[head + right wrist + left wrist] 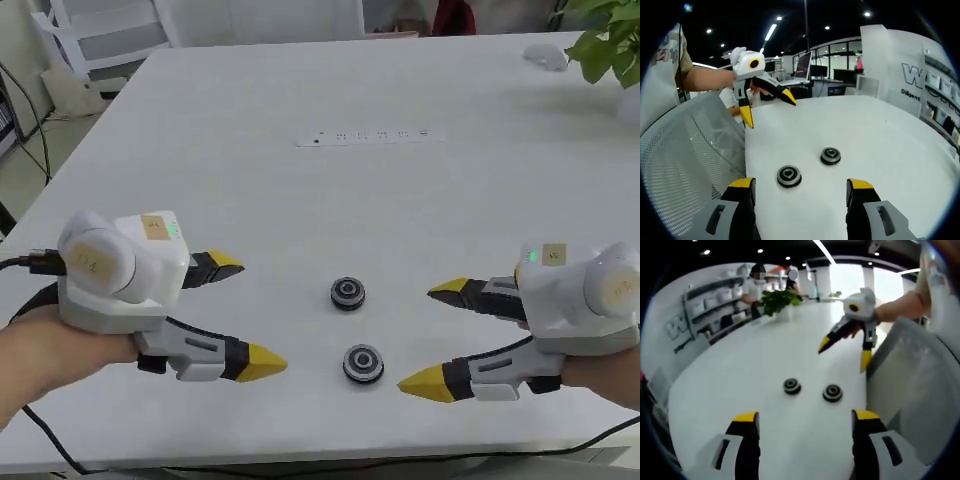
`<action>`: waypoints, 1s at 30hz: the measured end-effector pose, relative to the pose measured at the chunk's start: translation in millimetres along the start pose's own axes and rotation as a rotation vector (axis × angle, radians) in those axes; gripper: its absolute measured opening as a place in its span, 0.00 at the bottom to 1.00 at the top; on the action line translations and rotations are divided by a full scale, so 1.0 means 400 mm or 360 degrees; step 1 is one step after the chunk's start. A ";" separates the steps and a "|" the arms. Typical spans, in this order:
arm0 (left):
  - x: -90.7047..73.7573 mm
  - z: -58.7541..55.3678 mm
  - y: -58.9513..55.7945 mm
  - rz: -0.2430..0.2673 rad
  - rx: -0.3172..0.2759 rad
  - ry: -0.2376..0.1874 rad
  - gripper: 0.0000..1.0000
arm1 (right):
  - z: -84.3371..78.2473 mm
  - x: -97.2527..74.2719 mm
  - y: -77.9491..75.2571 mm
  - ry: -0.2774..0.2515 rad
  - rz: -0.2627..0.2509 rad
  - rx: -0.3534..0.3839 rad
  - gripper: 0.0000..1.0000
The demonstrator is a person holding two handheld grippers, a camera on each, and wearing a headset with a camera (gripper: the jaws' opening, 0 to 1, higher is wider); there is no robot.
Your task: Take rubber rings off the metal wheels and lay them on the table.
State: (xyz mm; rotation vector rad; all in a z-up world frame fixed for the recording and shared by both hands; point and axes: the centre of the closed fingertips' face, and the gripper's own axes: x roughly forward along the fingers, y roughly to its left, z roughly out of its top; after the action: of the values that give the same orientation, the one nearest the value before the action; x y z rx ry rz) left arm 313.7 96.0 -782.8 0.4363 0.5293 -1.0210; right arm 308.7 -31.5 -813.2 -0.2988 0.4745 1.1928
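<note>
left gripper (258, 314): near left, above the table. White moulded body, grey and black jaws, pointed yellow tips. We see the jaws spread wide with nothing between them.
right gripper (420, 337): near right, same build, tips pointing left toward the wheels. Jaws also wide apart, holding nothing.
far wheel (347, 293): small round disc lying flat on the table between the two grippers, touching neither. Dark outer band, shiny grey metal ring inside it, dark centre.
near wheel (362, 363): same shape and finish, nearer to us and slightly right of the far wheel. The two are close but apart. It sits closer to the right gripper's lower tip than to the left gripper's.
rubber rings (334, 294): we read the dark outer band on each wheel as the ring, and both are seated on their wheels. Too small for us to judge surface texture.
table (250, 180): wide, flat, matte white-grey top with a faint grain.
power strip (370, 136): long flat white bar with a row of sockets, farther back and well apart from the wheels.
plant (605, 40): broad green leaves at the far right corner.
mesh surface (690, 150): grey, perforated, beside the table's near edge. We cannot tell what it belongs to.
</note>
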 end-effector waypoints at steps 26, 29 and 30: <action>0.076 0.005 -0.044 -0.0138 0.0014 0.0024 0.75 | -0.028 0.035 0.011 0.0030 0.0019 0.0028 0.71; 0.084 0.012 -0.049 -0.0156 0.0000 0.0008 0.73 | -0.030 0.037 0.012 0.0022 0.0018 0.0041 0.69; 0.088 0.015 -0.051 -0.0161 -0.0005 0.0002 0.73 | -0.031 0.038 0.012 0.0019 0.0016 0.0045 0.68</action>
State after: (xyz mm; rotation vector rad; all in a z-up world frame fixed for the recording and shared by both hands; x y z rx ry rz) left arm 311.8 59.5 -801.2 0.4105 0.5590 -1.1171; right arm 306.2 -23.1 -831.6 -0.2797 0.5034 1.1939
